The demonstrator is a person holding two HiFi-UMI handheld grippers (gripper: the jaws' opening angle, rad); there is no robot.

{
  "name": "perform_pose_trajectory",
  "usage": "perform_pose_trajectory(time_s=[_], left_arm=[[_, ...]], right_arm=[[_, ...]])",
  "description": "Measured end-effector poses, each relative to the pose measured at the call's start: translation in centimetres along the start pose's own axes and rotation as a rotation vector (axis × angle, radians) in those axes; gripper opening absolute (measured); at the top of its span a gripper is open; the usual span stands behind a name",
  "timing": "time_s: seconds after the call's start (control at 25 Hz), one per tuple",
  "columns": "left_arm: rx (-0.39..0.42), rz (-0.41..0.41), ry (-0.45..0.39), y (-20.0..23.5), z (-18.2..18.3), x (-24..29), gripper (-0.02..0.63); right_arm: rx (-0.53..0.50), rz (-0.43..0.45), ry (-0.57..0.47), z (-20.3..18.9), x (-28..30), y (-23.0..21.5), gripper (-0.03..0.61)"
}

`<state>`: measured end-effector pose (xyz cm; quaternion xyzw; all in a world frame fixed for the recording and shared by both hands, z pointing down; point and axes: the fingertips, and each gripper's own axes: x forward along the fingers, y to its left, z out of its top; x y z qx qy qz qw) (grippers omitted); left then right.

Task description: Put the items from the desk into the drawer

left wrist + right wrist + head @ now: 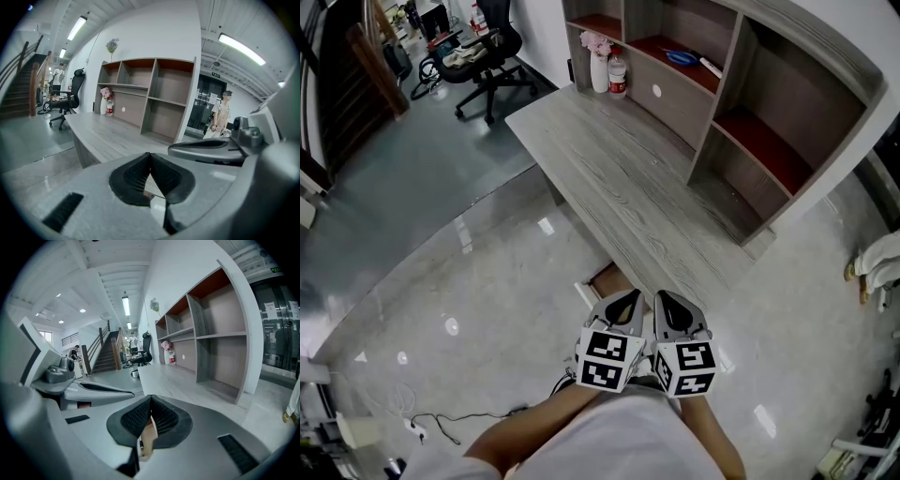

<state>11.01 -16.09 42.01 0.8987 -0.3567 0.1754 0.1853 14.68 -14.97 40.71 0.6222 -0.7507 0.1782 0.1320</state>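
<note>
The grey wooden desk [619, 178] carries a white vase of pink flowers [599, 66] and a red-labelled bottle [618, 77] at its far end. A blue item [680, 57] lies on a shelf of the unit behind. An open drawer [602, 277] shows under the desk's near end. My left gripper [630, 300] and right gripper [666, 300] are held side by side close to my body, above the drawer, both shut with nothing between their tips. In the left gripper view the left gripper [150, 155] points along the desk [103, 133]. The right gripper [151, 399] also faces the desk [159, 376].
The shelf unit [750, 103] stands along the desk's right side. A black office chair [487, 56] is at the far left. A cable [441, 422] lies on the glossy floor. A person [220, 117] stands by the doors, and a staircase [18, 89] rises at left.
</note>
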Motion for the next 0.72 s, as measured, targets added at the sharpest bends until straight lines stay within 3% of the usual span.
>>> perform_pose_trajectory(time_s=[0.72], left_arm=[[-0.002, 0.009, 0.009, 0.3, 0.2, 1.4, 0.003]], right_arm=[[-0.008, 0.028, 0.001, 0.3, 1.3, -0.8, 0.002]])
